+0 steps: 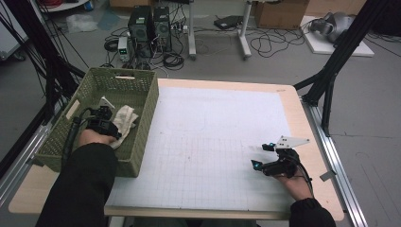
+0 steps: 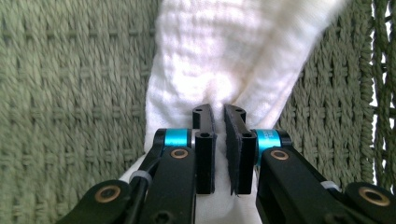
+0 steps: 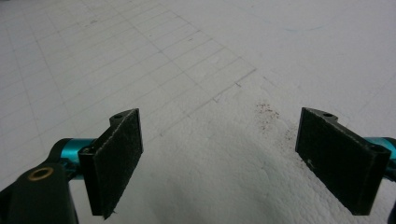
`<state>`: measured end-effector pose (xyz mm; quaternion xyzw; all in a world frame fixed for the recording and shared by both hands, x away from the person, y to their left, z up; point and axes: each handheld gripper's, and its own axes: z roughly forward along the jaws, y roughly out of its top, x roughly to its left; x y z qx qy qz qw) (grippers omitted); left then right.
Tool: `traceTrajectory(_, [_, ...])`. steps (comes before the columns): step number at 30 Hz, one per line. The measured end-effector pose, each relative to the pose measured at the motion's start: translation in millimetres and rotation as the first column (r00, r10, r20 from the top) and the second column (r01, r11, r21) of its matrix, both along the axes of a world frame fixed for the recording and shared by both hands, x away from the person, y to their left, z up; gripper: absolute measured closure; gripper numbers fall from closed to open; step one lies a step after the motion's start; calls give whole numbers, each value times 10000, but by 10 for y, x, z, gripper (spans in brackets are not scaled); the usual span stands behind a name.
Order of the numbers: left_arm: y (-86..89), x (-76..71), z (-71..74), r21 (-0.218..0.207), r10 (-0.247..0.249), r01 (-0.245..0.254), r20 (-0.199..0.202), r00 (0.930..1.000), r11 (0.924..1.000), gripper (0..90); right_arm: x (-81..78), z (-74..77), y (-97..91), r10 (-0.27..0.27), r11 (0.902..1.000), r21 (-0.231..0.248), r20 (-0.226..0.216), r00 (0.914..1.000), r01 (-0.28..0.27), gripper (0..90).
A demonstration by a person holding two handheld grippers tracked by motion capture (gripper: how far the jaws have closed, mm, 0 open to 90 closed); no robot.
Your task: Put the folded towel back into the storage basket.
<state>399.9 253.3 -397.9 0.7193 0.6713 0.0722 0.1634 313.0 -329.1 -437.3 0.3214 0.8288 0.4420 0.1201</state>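
A white cloth [image 1: 126,117] lies inside the green woven basket [image 1: 147,113] at the table's left. My left gripper [image 1: 113,124] reaches into the basket, held by a hand in a black sleeve. In the left gripper view the jaws of the left gripper [image 2: 218,115] stand almost together, pinching a bunched fold of the cloth [image 2: 233,56] against the basket's weave [image 2: 70,93]. My right gripper [image 1: 262,155] hovers low over the white gridded mat [image 1: 213,127] at the right front, open. In the right gripper view the pads [image 3: 116,158] of the right gripper [image 3: 219,140] stand wide apart with nothing between them.
The mat [image 3: 187,56] covers most of the wooden table [image 1: 307,142]. Black frame posts [image 1: 331,71] stand at the right back. Computer towers [image 1: 149,26] and cables sit on the floor behind the table.
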Motion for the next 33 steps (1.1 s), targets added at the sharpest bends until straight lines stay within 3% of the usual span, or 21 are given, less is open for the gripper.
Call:
traceTrajectory(1, [6,-18,0,-50,-34,33,-186,9998,10000,829,-2,3,6,43,10000,-52,33,10000,-43,141])
traceTrajectory(5, [7,-77,2,-161,-20,17,-179,9998,9999,831,-6,7,11,37,10000,-44,96,9999,-37,141])
traceTrajectory(9, [51,-70,96,-1028,325,-248,747,9967,9944,833,0,2,19,76,9999,-68,117,9999,-75,141])
traceTrajectory(10, [73,-75,138,-1312,512,-348,1241,9909,9907,833,0,1,24,92,9999,-79,57,9999,-92,141])
traceTrajectory(11, [89,-86,178,-1674,852,-531,1904,9780,9845,833,-1,0,29,100,9999,-81,23,9999,-99,141])
traceTrajectory(12, [101,-96,217,-1987,1144,-636,2557,9600,9780,833,2,-1,33,103,9999,-96,49,9999,-102,141])
traceTrajectory(13, [110,-107,247,-2456,1312,-504,3248,9366,9680,833,-1,2,39,100,9999,-82,41,9999,-100,141])
traceTrajectory(14, [102,-106,261,-2647,1425,-442,3648,9201,9633,832,2,2,45,116,9999,-47,62,9999,-115,142])
traceTrajectory(15, [87,-98,253,-2618,1379,-399,3678,9196,9643,832,0,4,52,115,9999,-78,7,9999,-115,142])
traceTrajectory(17, [67,-61,176,-2656,1302,-488,2984,9455,9628,828,7,-4,68,171,9998,-91,32,9998,-171,142])
traceTrajectory(18, [56,-48,123,-2452,1037,-384,2590,9603,9687,815,7,-6,73,178,9998,-117,-3,9998,-178,142])
traceTrajectory(19, [55,-26,65,-2261,986,-558,1827,9782,9725,765,15,-12,78,192,9997,-130,35,9998,-191,142])
traceTrajectory(20, [64,-22,49,-2354,1053,-644,1657,9805,9698,648,14,-15,89,224,9996,-159,-33,9997,-225,142])
traceTrajectory(22, [66,-35,99,-2346,818,-315,2080,9747,9716,622,22,-22,99,282,9994,-177,-55,9996,-283,142])
traceTrajectory(24, [92,-46,158,-2318,759,-252,2129,9741,9724,602,22,-21,105,274,9995,-160,-80,9996,-275,142])
traceTrajectory(25, [102,-53,185,-1941,531,-119,2083,9766,9809,582,28,-23,107,294,9995,-114,-67,9995,-295,143])
traceTrajectory(26, [113,-56,201,-1522,270,14,1843,9825,9883,572,29,-22,107,277,9995,-142,-83,9996,-278,143])
traceTrajectory(28, [133,-70,212,-1154,-218,374,1335,9908,9926,544,34,-22,114,337,9993,-164,-33,9994,-337,143])
traceTrajectory(29, [142,-91,225,-755,-447,545,1260,9910,9957,544,35,-23,118,341,9993,-145,-44,9994,-342,143])
traceTrajectory(31, [144,-112,226,-655,-747,825,1138,9907,9944,540,40,-26,124,374,9992,-169,-61,9993,-375,144])
traceTrajectory(33, [98,-101,180,-380,-1015,1044,720,9922,9938,511,39,-27,133,375,9991,-184,-136,9992,-377,144])
